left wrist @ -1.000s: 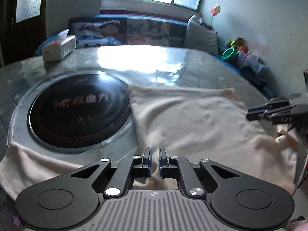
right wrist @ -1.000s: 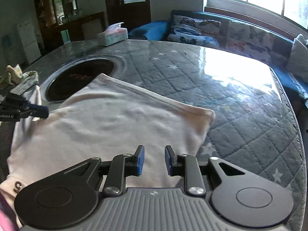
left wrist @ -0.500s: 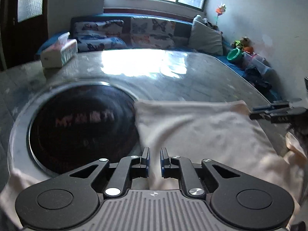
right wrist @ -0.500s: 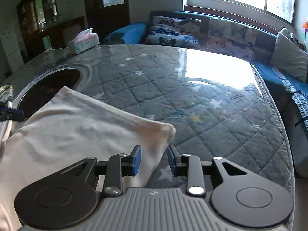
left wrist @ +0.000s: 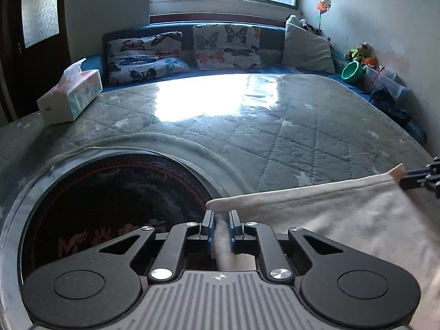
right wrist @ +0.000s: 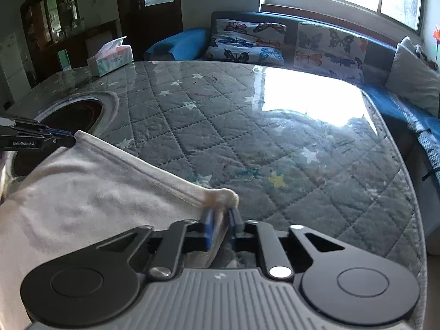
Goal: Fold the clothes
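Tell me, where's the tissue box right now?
The tissue box sits at the table's far left edge in both wrist views, beyond the round dark cooktop, near the butterfly cushions.

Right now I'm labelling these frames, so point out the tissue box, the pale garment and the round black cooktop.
tissue box (left wrist: 70, 95): left wrist view, on its front side.
pale garment (right wrist: 90, 192): right wrist view, on the flat cloth below the hem.
round black cooktop (left wrist: 110, 192): left wrist view, on its dark glass.

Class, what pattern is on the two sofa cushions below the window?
Butterflies on a pale ground, on both cushions; clearest in the left wrist view.
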Demonstrator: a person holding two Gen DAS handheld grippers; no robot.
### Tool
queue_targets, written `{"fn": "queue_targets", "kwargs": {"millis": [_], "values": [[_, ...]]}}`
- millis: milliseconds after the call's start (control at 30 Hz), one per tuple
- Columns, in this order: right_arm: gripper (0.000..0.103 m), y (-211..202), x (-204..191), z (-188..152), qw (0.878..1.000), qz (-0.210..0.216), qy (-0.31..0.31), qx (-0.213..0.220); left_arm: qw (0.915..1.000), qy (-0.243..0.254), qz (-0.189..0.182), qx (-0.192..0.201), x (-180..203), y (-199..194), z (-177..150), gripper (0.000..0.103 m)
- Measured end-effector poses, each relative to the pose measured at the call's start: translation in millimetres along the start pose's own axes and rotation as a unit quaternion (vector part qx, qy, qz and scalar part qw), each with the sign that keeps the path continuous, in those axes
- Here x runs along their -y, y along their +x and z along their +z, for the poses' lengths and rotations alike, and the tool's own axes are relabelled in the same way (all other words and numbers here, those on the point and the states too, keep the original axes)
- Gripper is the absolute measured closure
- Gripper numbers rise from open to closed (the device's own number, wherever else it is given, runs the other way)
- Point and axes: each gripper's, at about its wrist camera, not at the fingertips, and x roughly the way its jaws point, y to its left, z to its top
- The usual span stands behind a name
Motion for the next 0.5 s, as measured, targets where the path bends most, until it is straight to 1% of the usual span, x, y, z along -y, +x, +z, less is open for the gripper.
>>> {"fn": "queue_targets", "kwargs": {"millis": [100,200,300,400,433,467,500], "values": [[0.097,5.0,-0.6,5.5,1.000,-0.013,-0.014,0.003,0.9999,0.010,0.010,0.009,0.0,4.5,5.1,0.100],[0.098,14.4,-1.3,12.8,0.999,-0.025,-0.028,0.006,0.9995,0.022,0.021,0.011,1.7,12.5,11.2,0.100],[0.097,24.3,1.0,20.9,0.999,-0.030,-0.034,0.008,0.9992,0.023,0.030,0.012,0.9,20.5,17.5,0.100],[0.094,32.7,6.3,29.5,0.999,-0.032,-0.035,0.009,0.9992,0.015,0.036,0.010,-1.7,26.7,24.2,0.099],[0.088,33.4,8.4,31.2,0.999,-0.031,-0.033,0.010,0.9992,0.012,0.037,0.010,-2.5,28.0,26.1,0.098],[0.086,33.5,10.5,32.6,0.999,-0.029,-0.030,0.009,0.9992,0.010,0.037,0.010,-3.0,28.2,27.4,0.096],[0.086,31.4,11.5,33.0,0.999,-0.028,-0.028,0.010,0.9992,0.008,0.038,0.009,-3.4,27.9,28.5,0.095]]}}
